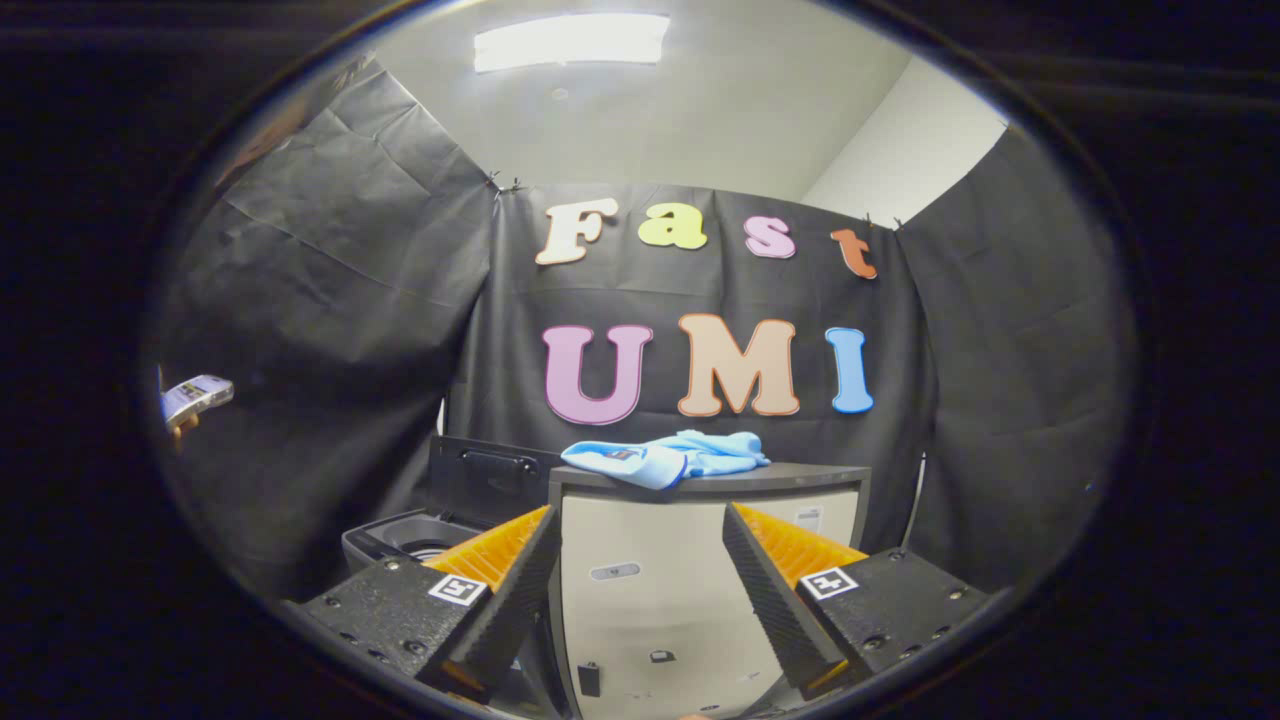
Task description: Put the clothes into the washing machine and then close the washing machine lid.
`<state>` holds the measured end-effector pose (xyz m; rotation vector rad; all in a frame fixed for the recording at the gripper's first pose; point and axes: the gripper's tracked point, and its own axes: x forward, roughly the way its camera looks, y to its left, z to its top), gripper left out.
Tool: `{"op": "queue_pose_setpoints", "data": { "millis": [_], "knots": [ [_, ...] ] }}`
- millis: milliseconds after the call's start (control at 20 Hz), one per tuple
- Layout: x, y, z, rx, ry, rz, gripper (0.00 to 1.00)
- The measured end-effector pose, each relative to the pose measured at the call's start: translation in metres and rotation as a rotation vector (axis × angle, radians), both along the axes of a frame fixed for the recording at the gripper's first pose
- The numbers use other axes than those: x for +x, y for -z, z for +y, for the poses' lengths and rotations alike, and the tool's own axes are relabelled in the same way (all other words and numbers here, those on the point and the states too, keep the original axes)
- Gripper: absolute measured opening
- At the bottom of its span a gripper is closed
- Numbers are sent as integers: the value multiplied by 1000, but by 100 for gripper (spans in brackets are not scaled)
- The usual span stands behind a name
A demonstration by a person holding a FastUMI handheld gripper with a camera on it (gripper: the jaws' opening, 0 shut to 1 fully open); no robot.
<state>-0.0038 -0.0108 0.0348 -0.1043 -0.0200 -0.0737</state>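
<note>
Booth walled in black cloth (pixel 330 300), white ceiling with lit panel (pixel 572 40) overhead. Pale cabinet (pixel 700 560) with dark top straight ahead, serving as counter. Light blue clothes (pixel 670 455) bunched on the counter top, overhanging its front edge, well beyond the fingers. Washing machine (pixel 420 535) low beside the cabinet, beyond the left finger, lid (pixel 490 475) raised upright behind the tub opening. Gripper (pixel 640 590) fingers spread wide, holding nothing, cabinet front visible between them. Open space between fingers and cabinet.
</note>
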Motion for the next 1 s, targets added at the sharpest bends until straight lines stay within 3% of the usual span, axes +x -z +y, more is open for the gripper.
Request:
{"op": "queue_pose_setpoints", "data": {
  "millis": [450, 750, 1000],
  "knots": [
    [23, -14, -17, -11, 52, -14, 98],
    [90, -47, -19, -37, 41, -36, 98],
    [160, -79, -23, 22, 18, -54, 97]
  ]
}}
